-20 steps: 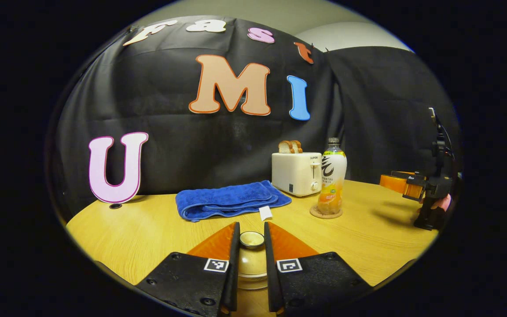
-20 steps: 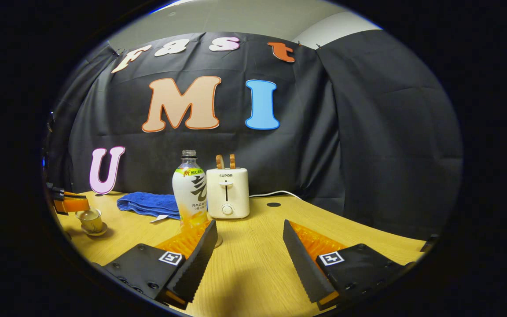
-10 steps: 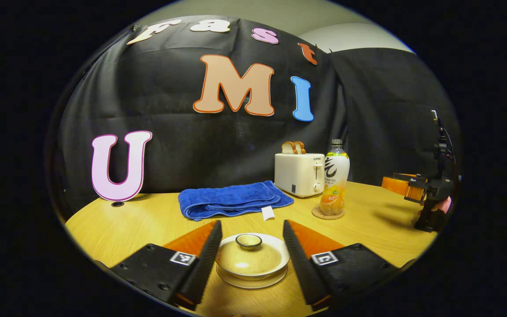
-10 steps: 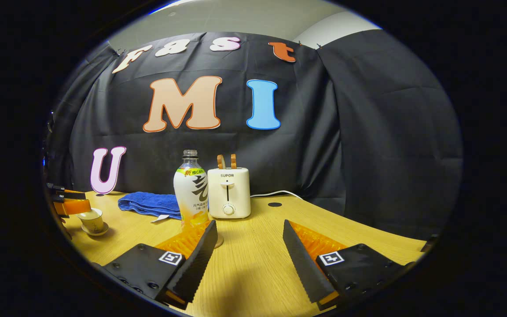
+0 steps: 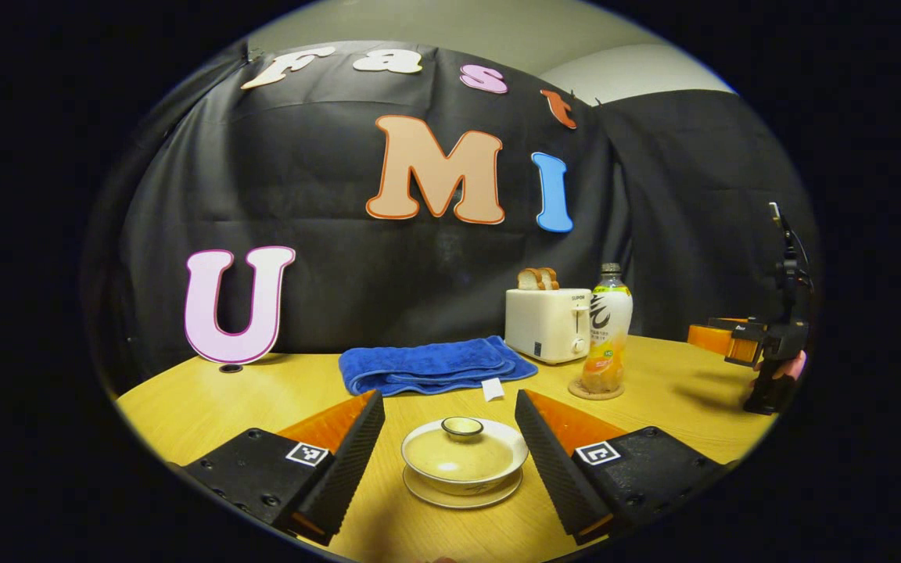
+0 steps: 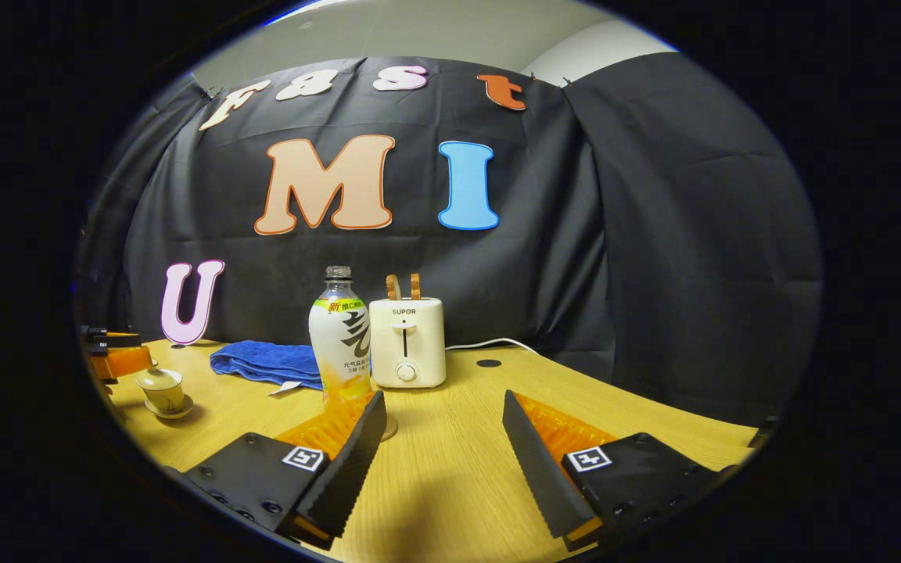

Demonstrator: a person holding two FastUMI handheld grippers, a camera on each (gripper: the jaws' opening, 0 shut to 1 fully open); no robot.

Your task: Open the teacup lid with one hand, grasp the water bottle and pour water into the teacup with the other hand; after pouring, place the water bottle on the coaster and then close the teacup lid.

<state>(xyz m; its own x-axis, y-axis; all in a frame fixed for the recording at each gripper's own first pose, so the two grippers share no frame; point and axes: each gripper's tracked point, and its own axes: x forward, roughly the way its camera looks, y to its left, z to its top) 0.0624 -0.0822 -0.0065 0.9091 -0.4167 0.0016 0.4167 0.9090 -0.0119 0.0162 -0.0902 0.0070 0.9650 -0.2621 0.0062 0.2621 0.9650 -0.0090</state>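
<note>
A cream teacup (image 5: 464, 461) stands on its saucer (image 5: 462, 498) with the lid (image 5: 462, 427) seated on it. My left gripper (image 5: 449, 396) is open, a finger on each side of the cup and clear of it. The water bottle (image 5: 607, 328) stands upright on a round coaster (image 5: 595, 389) at the right. In the right gripper view the bottle (image 6: 341, 340) is just beyond my open right gripper (image 6: 444, 399), which holds nothing. The teacup (image 6: 161, 389) sits far left there, beside the left gripper (image 6: 110, 360).
A folded blue towel (image 5: 435, 364) lies behind the teacup. A white toaster (image 5: 548, 335) with bread slices stands by the bottle, its cable (image 6: 489, 342) trailing right. The right gripper (image 5: 755, 344) and a hand hover at the table's right edge.
My left gripper has opened off the lid knob and drawn back a little, leaving the lid on the cup. The right gripper and bottle have stayed put.
</note>
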